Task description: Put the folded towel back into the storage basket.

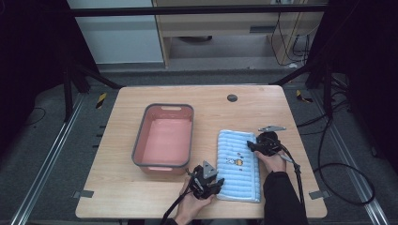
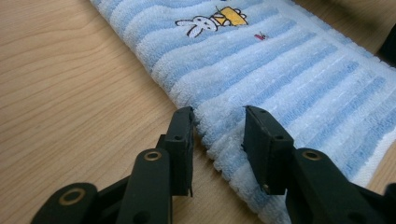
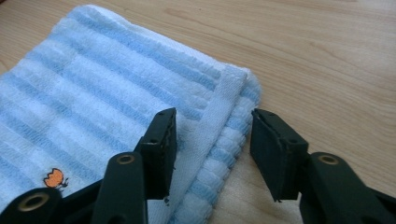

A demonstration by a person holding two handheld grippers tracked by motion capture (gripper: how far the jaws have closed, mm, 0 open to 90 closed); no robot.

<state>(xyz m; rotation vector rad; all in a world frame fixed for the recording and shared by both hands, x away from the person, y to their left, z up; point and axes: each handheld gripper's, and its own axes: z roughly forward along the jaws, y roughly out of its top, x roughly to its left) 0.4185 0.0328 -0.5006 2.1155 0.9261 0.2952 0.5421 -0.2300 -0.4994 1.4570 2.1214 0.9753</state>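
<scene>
A blue-and-white striped towel (image 1: 238,164) lies folded flat on the right half of the wooden table (image 1: 122,192); a small rabbit is stitched on it. At its near left edge sits my left gripper (image 1: 218,184), held by a hand. In the left gripper view the towel (image 2: 289,70) has its edge between the jaws of that gripper (image 2: 218,122), which stand apart. My right gripper (image 1: 251,146) is at the towel's far right edge. In the right gripper view this gripper (image 3: 213,122) straddles the hemmed corner of the towel (image 3: 93,88), one jaw over the cloth, one over bare wood, with a gap showing.
A pink basin with a grey rim (image 1: 139,140) stands to the left of the towel, with nothing in it. A dark round plug (image 1: 232,98) is set in the table's far side. Cables trail off the right edge onto the floor.
</scene>
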